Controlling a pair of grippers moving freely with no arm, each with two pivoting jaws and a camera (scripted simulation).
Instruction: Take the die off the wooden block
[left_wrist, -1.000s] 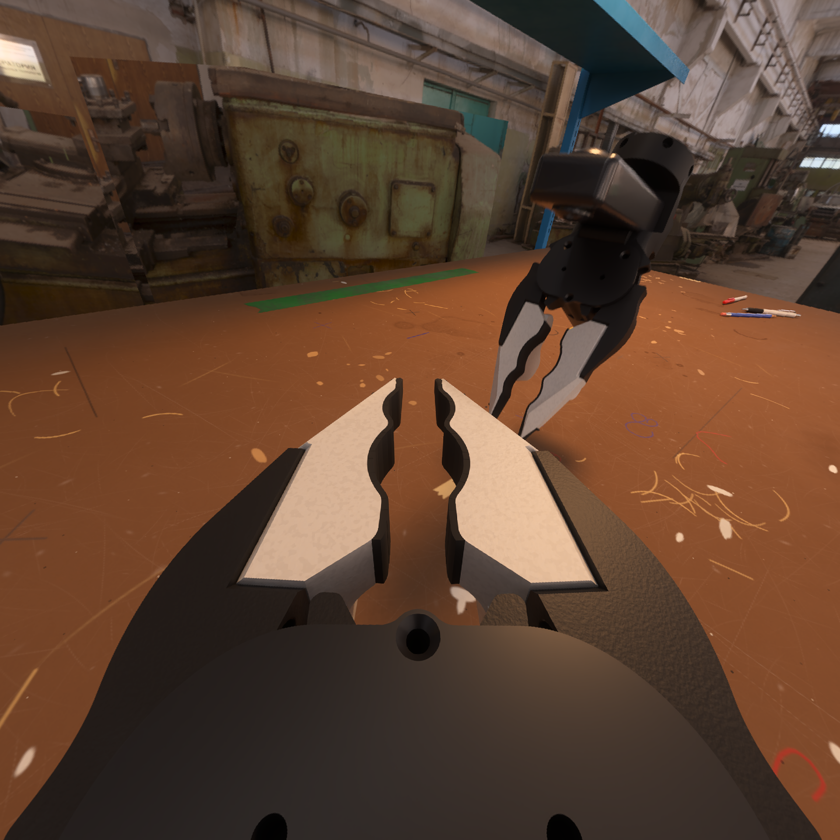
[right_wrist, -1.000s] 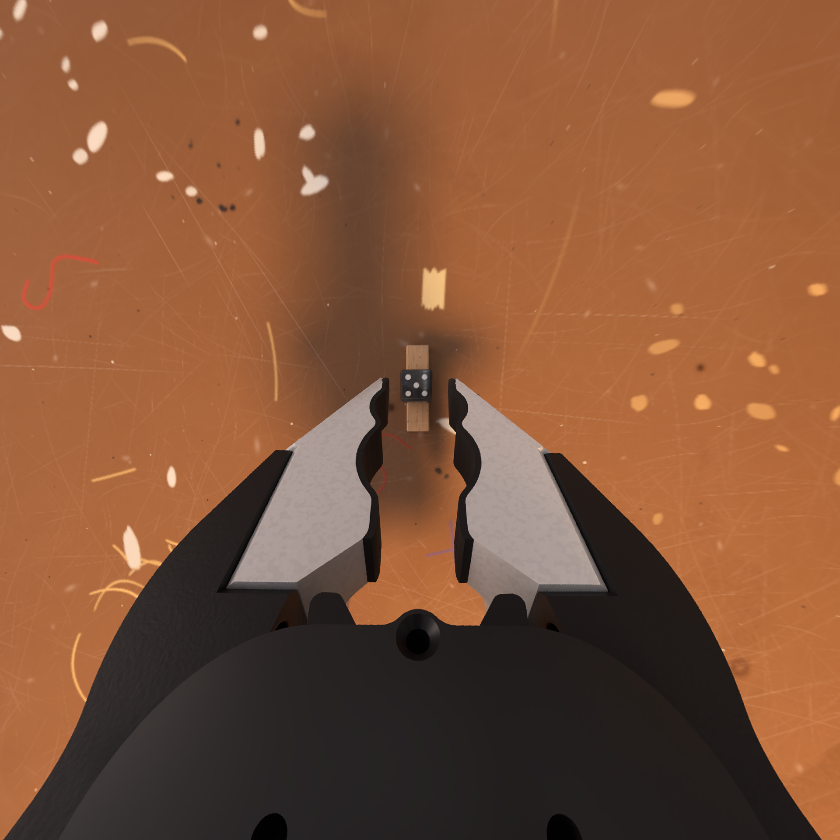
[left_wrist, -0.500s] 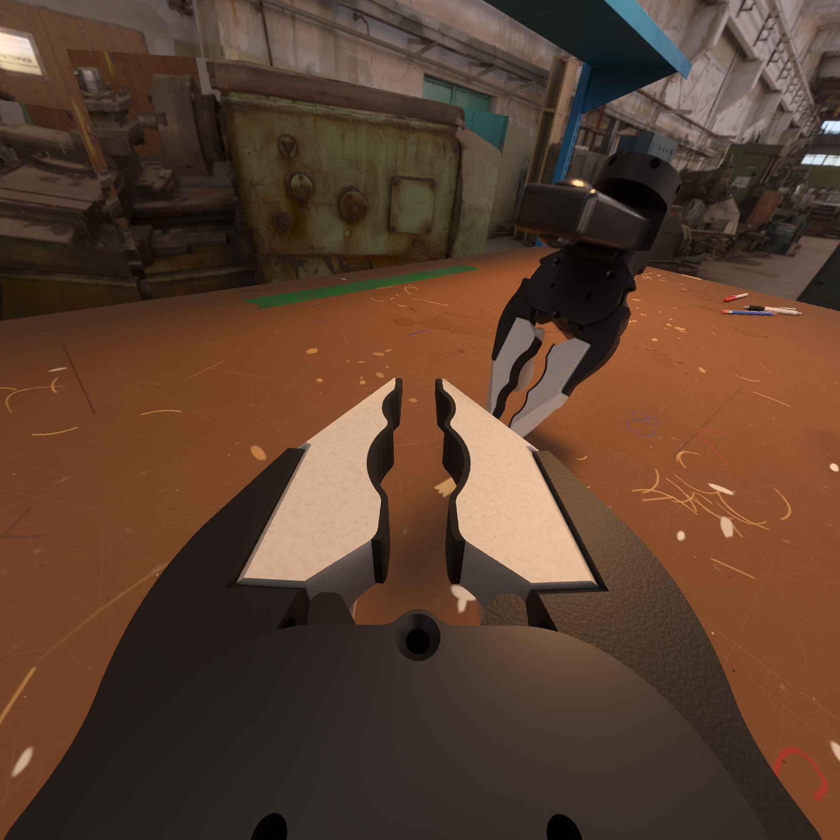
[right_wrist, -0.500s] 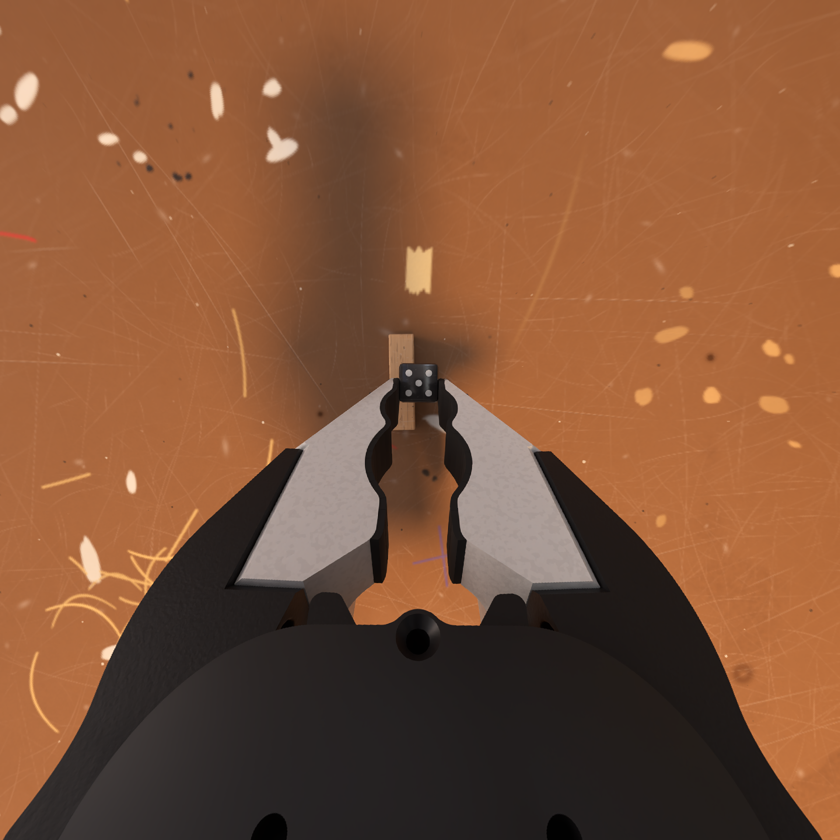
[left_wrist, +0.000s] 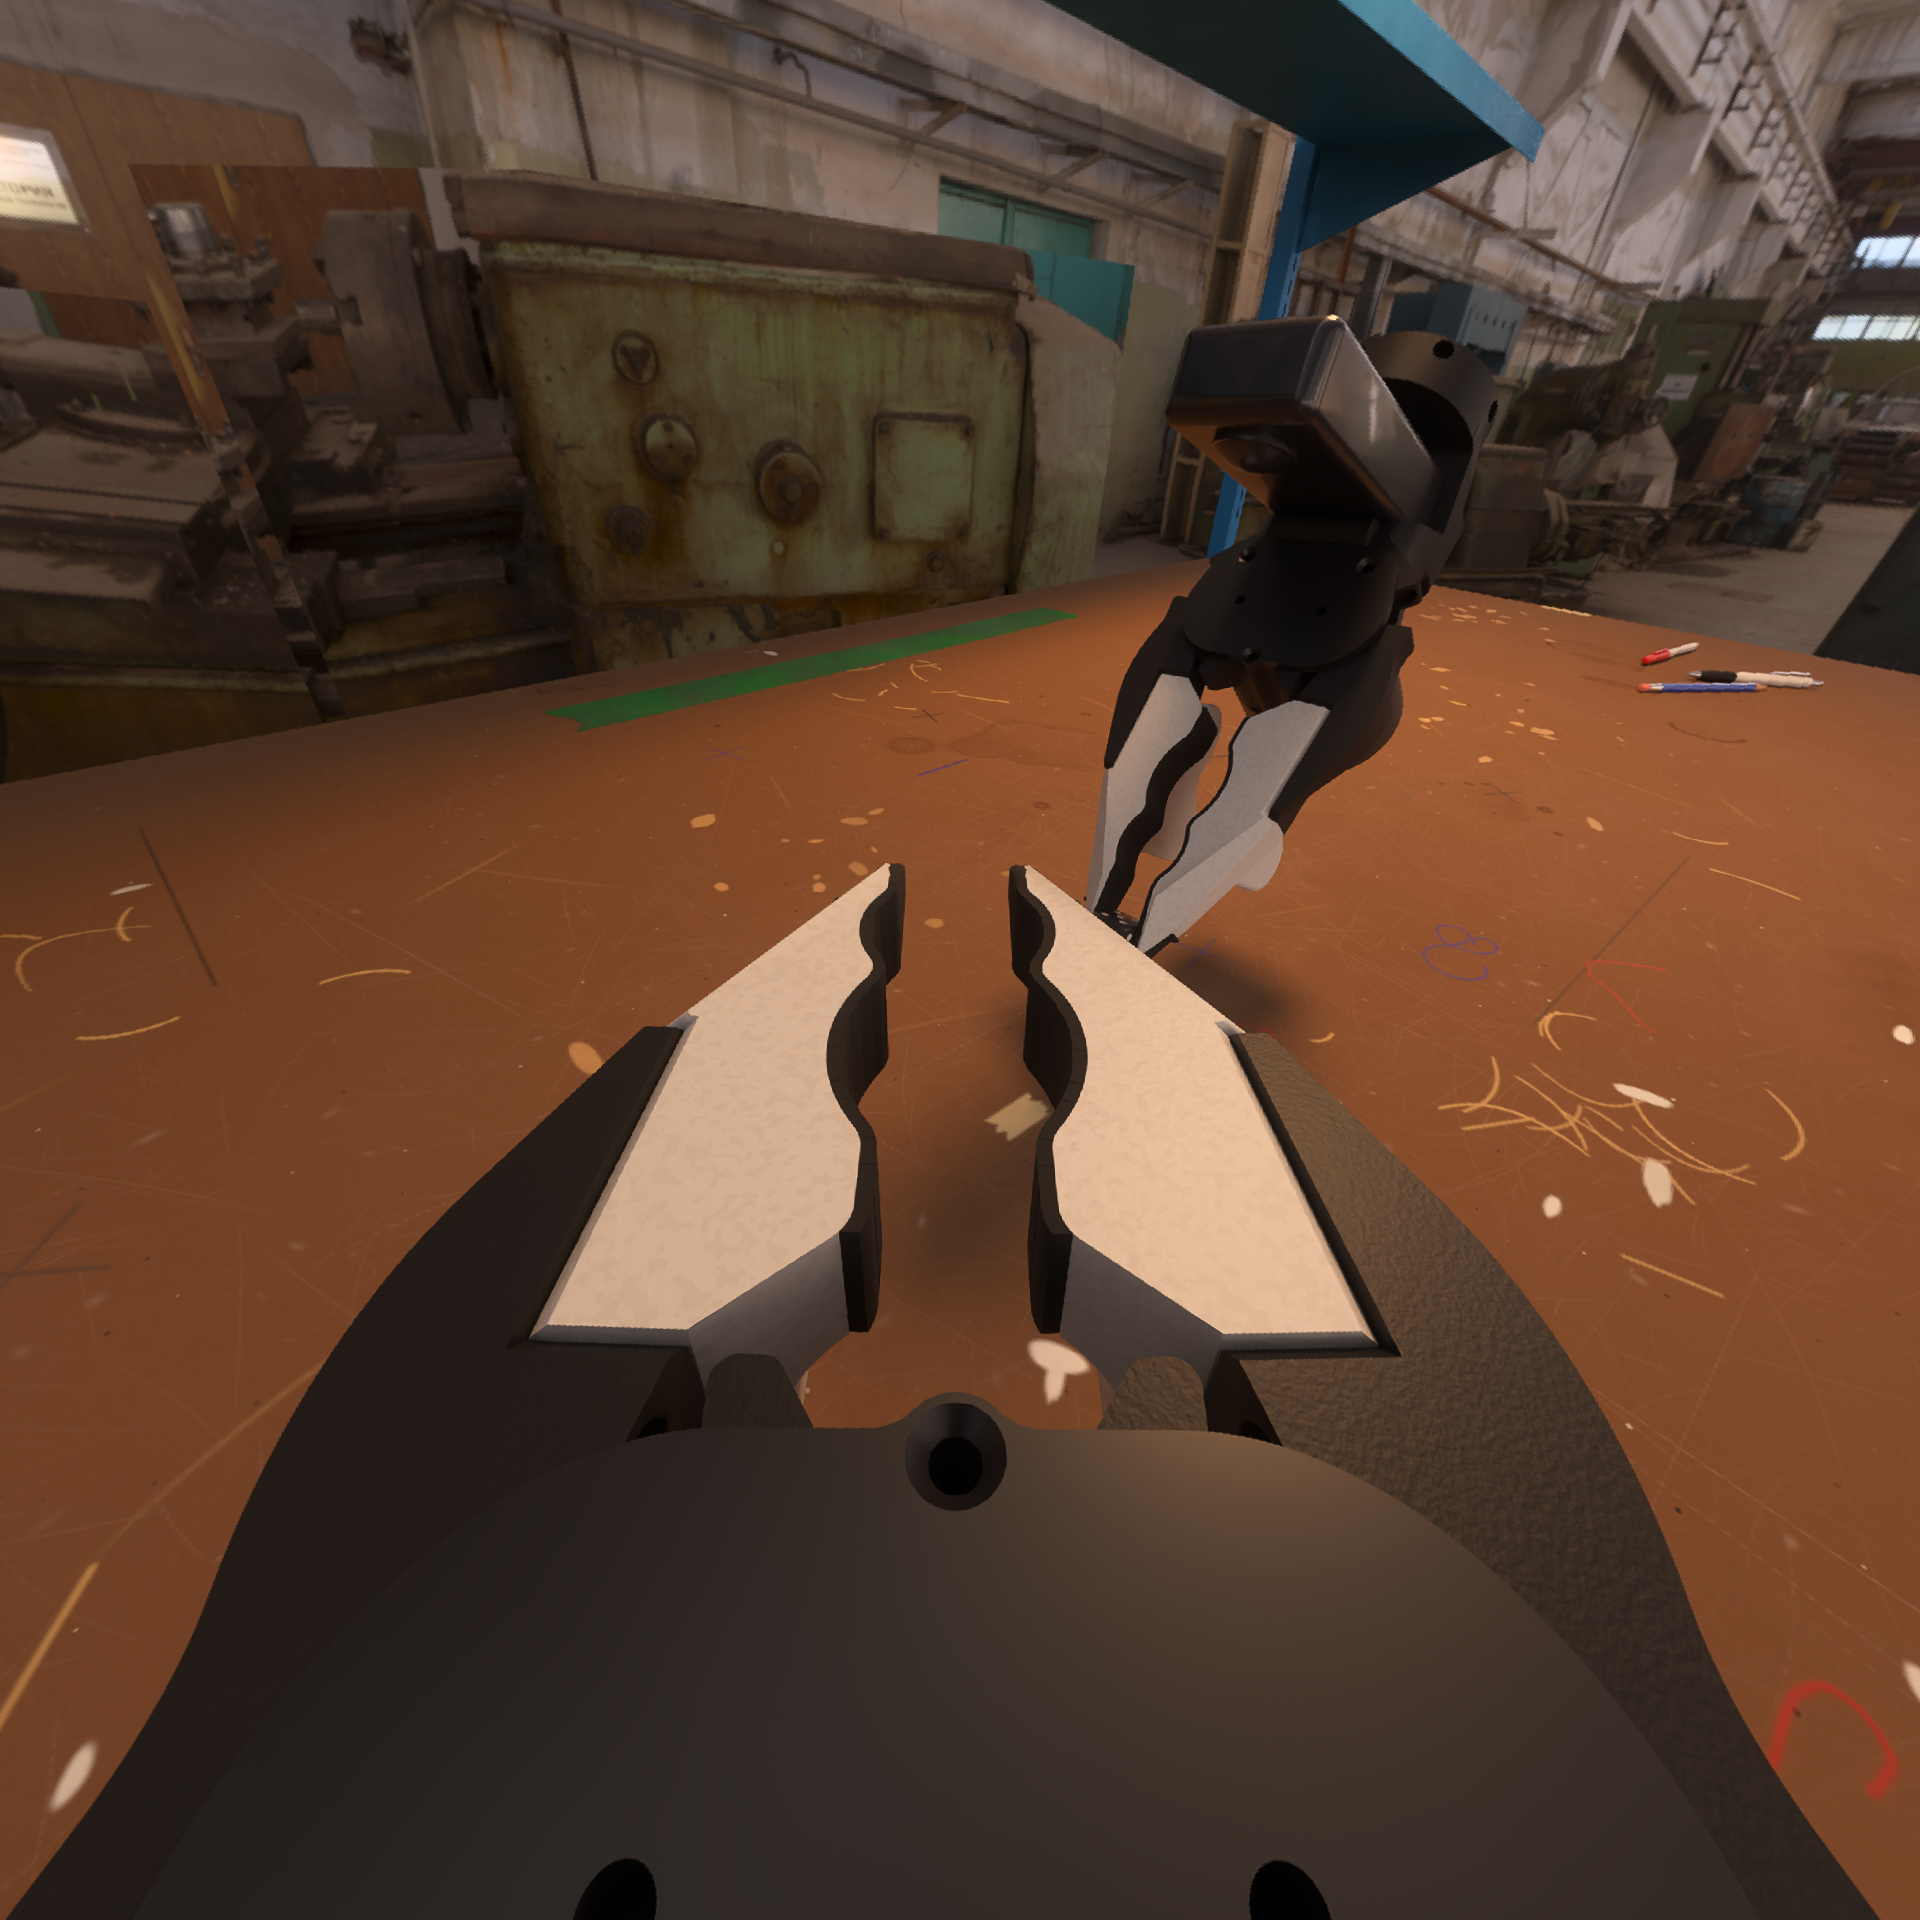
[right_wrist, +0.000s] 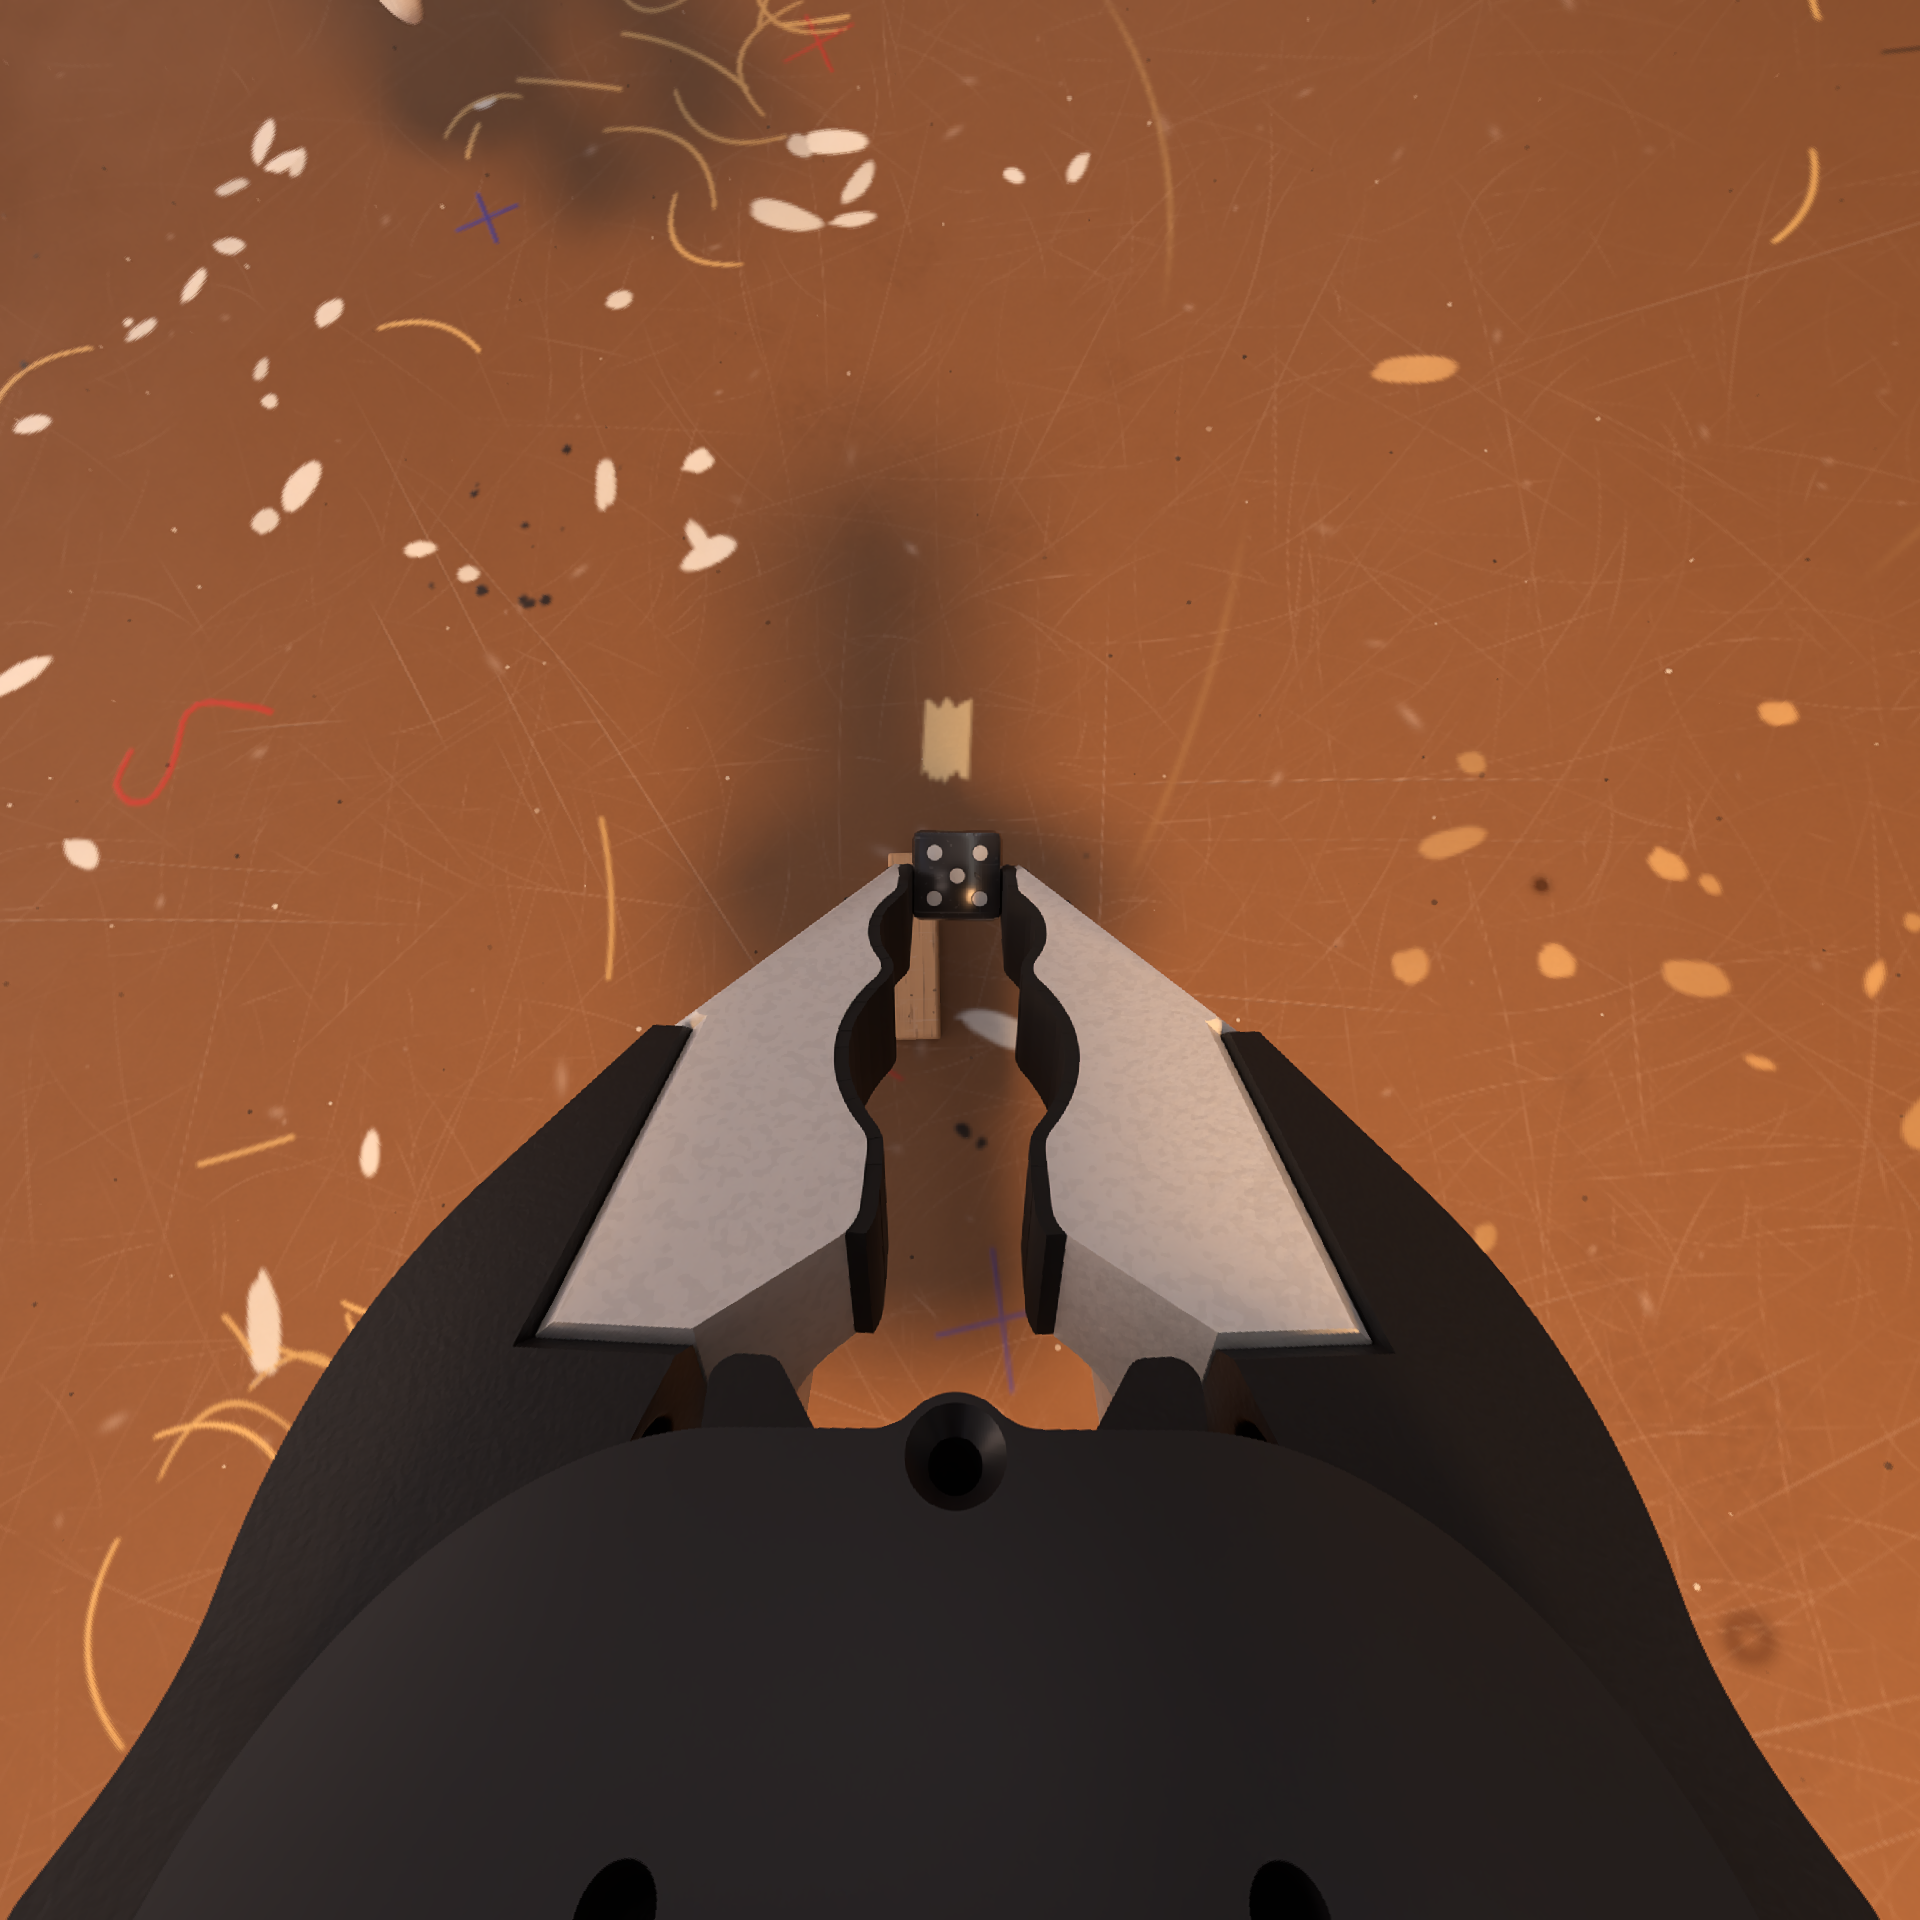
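The black die (right_wrist: 956, 871) with white pips is pinched between my right gripper's (right_wrist: 956, 885) fingertips. The small wooden block (right_wrist: 918, 992) lies on the brown table below, showing between the fingers, left of centre, with the die raised off it. In the left wrist view my right gripper (left_wrist: 1127, 928) points steeply down at the table, with the die (left_wrist: 1115, 918) a dark speck at its tips. My left gripper (left_wrist: 956, 883) is open and empty, low over the table, just left of the right gripper's tips.
A tan scrap of tape (right_wrist: 945, 738) lies just beyond the block. Several pens (left_wrist: 1725, 677) lie at the far right of the table and a green tape strip (left_wrist: 810, 665) at its far edge. Old machinery (left_wrist: 748, 436) stands beyond the table.
My right gripper closed on the die, then rose with it off the block. The left gripper has not moved.
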